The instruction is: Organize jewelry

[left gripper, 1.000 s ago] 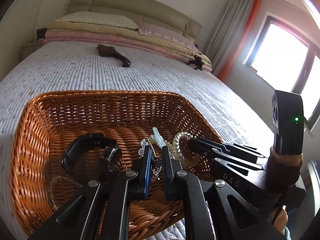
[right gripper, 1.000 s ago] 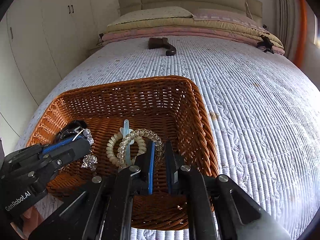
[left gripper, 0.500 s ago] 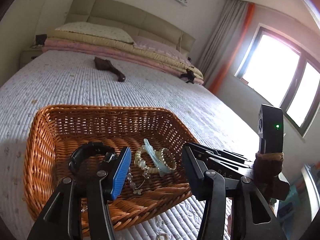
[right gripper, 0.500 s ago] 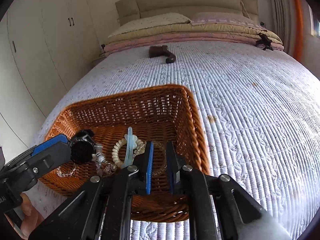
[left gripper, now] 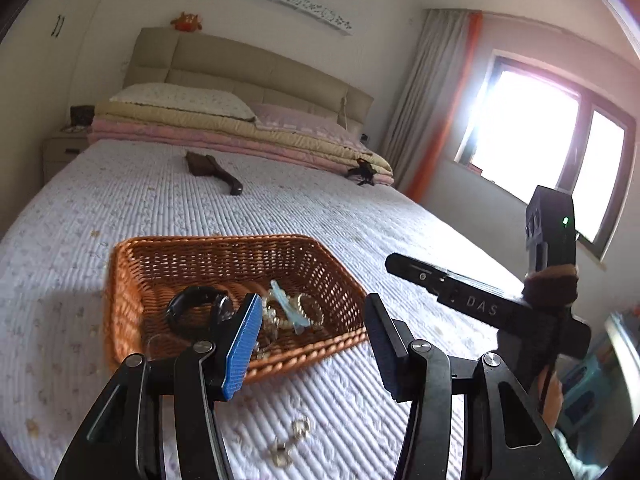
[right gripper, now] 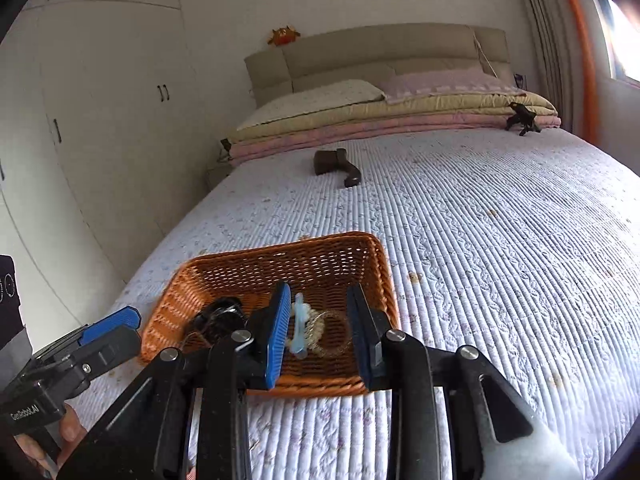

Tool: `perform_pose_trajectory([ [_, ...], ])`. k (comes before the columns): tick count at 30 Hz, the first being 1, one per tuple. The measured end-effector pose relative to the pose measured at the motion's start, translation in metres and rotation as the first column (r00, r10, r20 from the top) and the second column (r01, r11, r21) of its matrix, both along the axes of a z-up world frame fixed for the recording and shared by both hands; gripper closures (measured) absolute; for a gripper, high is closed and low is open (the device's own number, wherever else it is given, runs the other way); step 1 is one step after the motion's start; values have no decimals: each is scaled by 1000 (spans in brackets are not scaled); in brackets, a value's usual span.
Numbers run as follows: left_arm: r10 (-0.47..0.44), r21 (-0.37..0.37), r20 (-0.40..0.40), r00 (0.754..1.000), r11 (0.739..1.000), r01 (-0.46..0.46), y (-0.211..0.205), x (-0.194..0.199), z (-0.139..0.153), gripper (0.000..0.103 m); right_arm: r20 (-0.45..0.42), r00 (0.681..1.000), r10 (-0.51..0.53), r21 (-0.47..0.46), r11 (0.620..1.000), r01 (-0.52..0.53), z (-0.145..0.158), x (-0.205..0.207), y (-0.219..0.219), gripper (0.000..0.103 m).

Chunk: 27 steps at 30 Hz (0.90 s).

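- Nearest, on the quilt (left gripper: pixel 360 216): one small metal trinket (left gripper: pixel 290 440), ring-like links, lying loose just short of my left gripper (left gripper: pixel 310 344); it is the only piece I see outside the basket.
- Left gripper: jaws spread wide, holding nothing, poised above the bed between the trinket and the basket's near rim.
- Right gripper (right gripper: pixel 320 332): jaws parted to a middling width, empty, lined up over the basket's near edge.
- Wicker basket (left gripper: pixel 132 300): sits flat on the quilt, just beyond both tools. Contents: black watch (left gripper: pixel 196 304) at left; beaded bracelets (right gripper: pixel 320 330) and a pale blue clip (left gripper: pixel 286 308) heaped together at centre.
- Step in hand, as I judge it: collect the stray trinket. I would tip the left tool down, straddle the links with both pads flat on the fabric, close slowly so the quilt does not bunch, then lift clear of the rim before releasing.
- Farther: brown brush (right gripper: pixel 338 164) mid-bed, well apart.
- Farthest: folded bedding (left gripper: pixel 240 136) against the headboard.
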<state>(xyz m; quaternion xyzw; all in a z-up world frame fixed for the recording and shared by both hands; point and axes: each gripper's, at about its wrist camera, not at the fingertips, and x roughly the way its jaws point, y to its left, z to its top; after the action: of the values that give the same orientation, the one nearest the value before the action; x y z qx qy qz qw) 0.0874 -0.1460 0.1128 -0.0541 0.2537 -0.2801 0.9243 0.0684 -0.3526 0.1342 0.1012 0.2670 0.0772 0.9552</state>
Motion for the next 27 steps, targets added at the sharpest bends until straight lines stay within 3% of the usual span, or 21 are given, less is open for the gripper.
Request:
perform_pose_trajectory([
  [7,83,188,9,997,979,-83,1,-57,-17,49,-47,993,104,-23,994,-105,-10,-55,29,71],
  [12,105,253,-32,994,963,-93,-3,-79,-51,49,-91,986,137,-41,989,-141,-39,-74,41,71],
  [20,110,368,-50,993,926,-84,-21,-80,-88,49,-187,963,196,-46,977,-208,-84,-56,53,71],
  [27,120,406,-88,989,911,-74,-27,-71,-100,49,-230,947,224,-35,971,-238,-99,-39,61,71],
])
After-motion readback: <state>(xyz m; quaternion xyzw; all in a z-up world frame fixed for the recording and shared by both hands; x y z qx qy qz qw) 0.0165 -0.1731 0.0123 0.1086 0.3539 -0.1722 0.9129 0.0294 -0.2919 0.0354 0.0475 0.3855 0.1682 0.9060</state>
